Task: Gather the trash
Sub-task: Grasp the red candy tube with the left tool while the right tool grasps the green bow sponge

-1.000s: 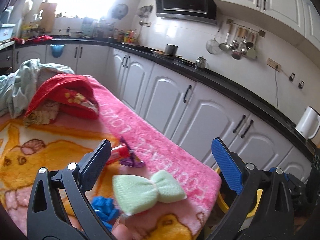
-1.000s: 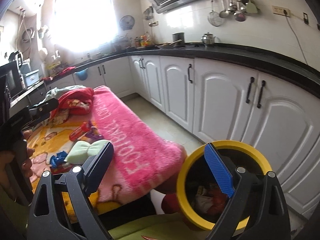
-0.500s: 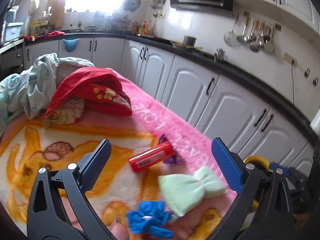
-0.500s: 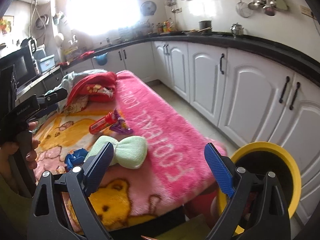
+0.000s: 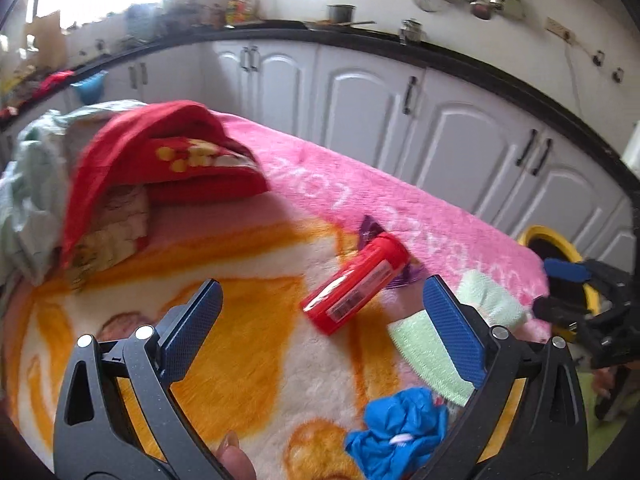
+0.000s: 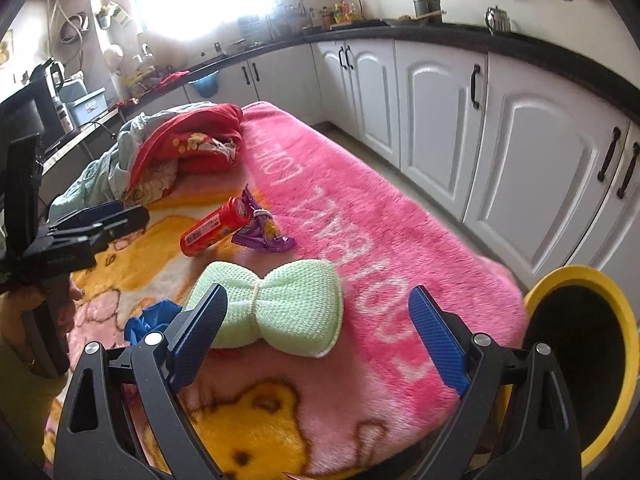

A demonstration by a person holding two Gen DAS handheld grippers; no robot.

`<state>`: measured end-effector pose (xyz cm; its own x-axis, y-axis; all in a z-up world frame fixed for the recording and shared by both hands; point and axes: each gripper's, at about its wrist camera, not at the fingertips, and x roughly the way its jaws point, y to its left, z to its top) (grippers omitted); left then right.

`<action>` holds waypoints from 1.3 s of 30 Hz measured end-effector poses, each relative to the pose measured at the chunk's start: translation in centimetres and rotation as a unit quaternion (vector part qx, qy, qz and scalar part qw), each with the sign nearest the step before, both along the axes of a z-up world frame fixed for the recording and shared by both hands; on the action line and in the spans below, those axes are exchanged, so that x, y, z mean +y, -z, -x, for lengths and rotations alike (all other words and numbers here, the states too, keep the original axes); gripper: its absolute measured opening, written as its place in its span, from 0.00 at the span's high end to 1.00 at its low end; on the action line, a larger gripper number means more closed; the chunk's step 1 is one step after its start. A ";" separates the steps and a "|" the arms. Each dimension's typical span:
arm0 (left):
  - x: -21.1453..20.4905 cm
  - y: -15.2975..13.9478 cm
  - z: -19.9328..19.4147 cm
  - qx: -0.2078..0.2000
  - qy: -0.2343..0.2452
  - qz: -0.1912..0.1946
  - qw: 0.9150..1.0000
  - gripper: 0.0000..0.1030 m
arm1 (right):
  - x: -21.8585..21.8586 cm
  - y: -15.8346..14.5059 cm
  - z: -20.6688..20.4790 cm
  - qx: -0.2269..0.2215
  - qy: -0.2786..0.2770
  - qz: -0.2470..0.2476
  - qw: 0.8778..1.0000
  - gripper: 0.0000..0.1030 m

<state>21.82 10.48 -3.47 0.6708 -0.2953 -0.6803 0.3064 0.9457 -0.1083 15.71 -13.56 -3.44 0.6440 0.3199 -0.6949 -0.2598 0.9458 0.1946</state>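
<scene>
A red tube lies on the pink and orange blanket, over a purple wrapper. A pale green bow-shaped sponge and a crumpled blue piece lie nearer. My left gripper is open and empty, just short of the tube. My right gripper is open and empty above the sponge. A yellow-rimmed bin stands off the blanket's right end.
A red cloth heap and pale green clothes lie at the blanket's far end. White cabinets under a black counter run along the right.
Both grippers have swung left from the bin over the blanket. The left one has come closer to the red tube; the right one now hangs over the green sponge.
</scene>
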 end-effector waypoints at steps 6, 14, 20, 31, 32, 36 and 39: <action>-0.6 1.4 -2.9 0.033 0.044 0.012 0.998 0.11 | 0.9 1.5 -1.3 0.027 -0.004 -0.004 1.000 0.13; -2.5 3.0 -4.2 0.062 0.099 0.015 0.993 0.12 | 0.8 4.3 -3.3 0.081 -0.007 -0.025 0.996 0.18; -4.0 4.3 -4.8 0.076 0.118 -0.013 0.990 0.19 | -0.1 5.5 -3.6 0.106 -0.010 -0.079 0.991 0.18; -3.8 5.8 -5.2 0.114 0.114 -0.013 0.987 0.44 | -0.7 5.4 -2.8 0.110 -0.032 -0.116 0.987 0.40; -3.8 5.8 -5.1 0.116 0.112 -0.015 0.987 0.49 | -0.7 5.3 -2.8 0.113 -0.036 -0.121 0.985 0.43; -3.3 6.1 -4.7 0.124 0.096 -0.017 0.987 0.74 | -0.9 5.0 -2.5 0.113 -0.035 -0.118 0.986 0.50; -2.6 6.2 -4.5 0.130 0.084 -0.003 0.988 0.76 | -1.4 4.6 -2.5 0.112 -0.027 -0.124 0.986 0.58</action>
<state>26.35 7.86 -9.63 0.4147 -0.3840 -0.8250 0.4222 0.8843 -0.1994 18.21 -14.99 -8.07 0.4612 0.5282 -0.7130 -0.2334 0.8475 0.4768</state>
